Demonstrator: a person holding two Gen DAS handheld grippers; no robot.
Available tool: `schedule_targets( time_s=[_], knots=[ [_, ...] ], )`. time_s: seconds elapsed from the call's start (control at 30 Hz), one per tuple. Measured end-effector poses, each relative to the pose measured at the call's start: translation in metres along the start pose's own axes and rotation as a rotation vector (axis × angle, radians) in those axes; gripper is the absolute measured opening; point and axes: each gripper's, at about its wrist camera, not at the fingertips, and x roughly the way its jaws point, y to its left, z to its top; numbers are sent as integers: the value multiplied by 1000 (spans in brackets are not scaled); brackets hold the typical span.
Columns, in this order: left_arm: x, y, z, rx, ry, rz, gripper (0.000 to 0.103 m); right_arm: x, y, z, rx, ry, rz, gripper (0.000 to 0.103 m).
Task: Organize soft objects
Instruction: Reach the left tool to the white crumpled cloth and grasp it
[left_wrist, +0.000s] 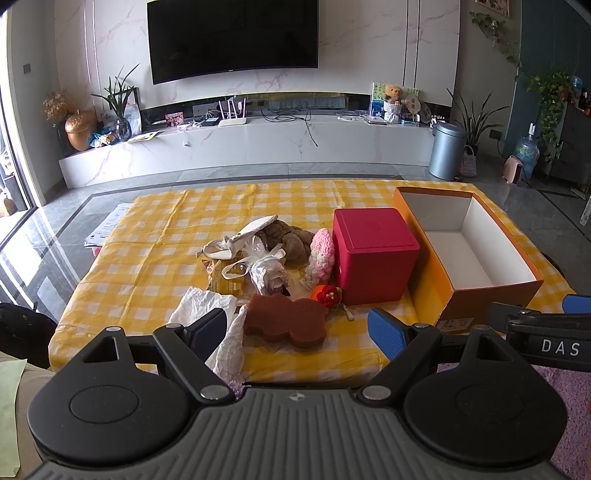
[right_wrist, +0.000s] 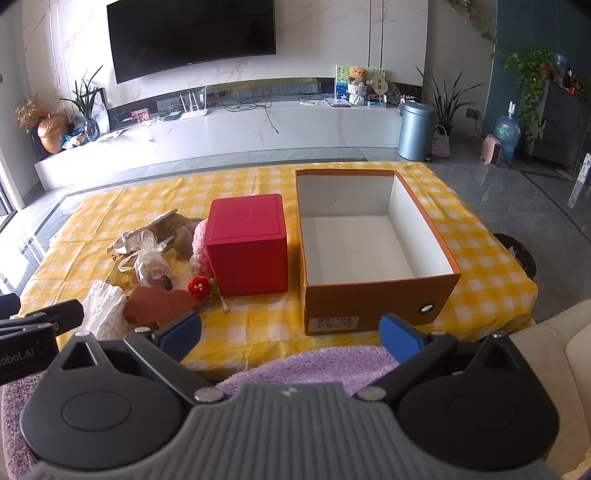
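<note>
- The left gripper (left_wrist: 297, 332) hovers at the near edge of the surface (left_wrist: 155, 229), its blue fingers (left_wrist: 386, 332) spread wide with nothing between them.
- The right gripper (right_wrist: 290, 332) is likewise wide open and holds nothing; it hangs over a purple fluffy cloth (right_wrist: 314, 369) at the near edge, just in front of the open box (right_wrist: 376, 299).
- The surface wears a yellow-and-white checked cloth.
- The soft things sit in a loose heap left of the red cube (left_wrist: 375, 254): a brown sponge (left_wrist: 288, 321) nearest the left gripper, a crumpled white tissue (left_wrist: 207, 306) beside it on the left, touching its edge.
- Behind the sponge lies a clear wrapped bundle tied with ribbon (left_wrist: 266, 273), and behind that a brown plush (left_wrist: 288, 236) with a white pouch (left_wrist: 240, 236) leaning across it.
- A pink knitted piece (left_wrist: 321, 254) stands against the cube's left side; a small red knitted flower (left_wrist: 327, 295) lies at the cube's near left corner.
- The cube is shut, just left of the box and very close to it.
- The box is orange outside, white inside, with nothing in it.
- In the right wrist view the left gripper's body shows at the far left edge, near the tissue.
</note>
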Motion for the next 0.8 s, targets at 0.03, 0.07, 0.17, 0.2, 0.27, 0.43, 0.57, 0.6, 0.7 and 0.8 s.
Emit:
schedule_targets(
  time_s=[0.03,0.07,0.17,0.2,0.27,0.43,0.57,0.6,0.7,0.8],
  knots=[
    [-1,3,3,1,-5,-1,96,1,0,0,-7,-11,-1,101],
    [0,4,4,7,-14,-4,93,2,0,-1,-15,-30,2,100],
    [4,11,4,17,-36,-26,88,6,0,-5,-41,-106,36,101],
    [6,15,3,8,-40,-34,88,8,0,-6,-50,-124,43,100],
    [10,25,0,-17,-40,-40,88,14,4,-6,-80,-145,47,101],
    [21,46,-7,-34,-44,-50,74,32,18,-9,-179,-180,72,100],
    [35,63,-14,-33,-38,-50,62,48,25,-13,-205,-188,160,100],
    [38,68,-17,-40,-36,-59,62,53,27,-13,-199,-184,182,100],
    [51,82,-23,-47,-10,-78,62,67,37,-14,-201,-172,205,94],
    [63,92,-28,-12,30,-81,62,82,52,-16,-232,-152,218,85]
  ],
)
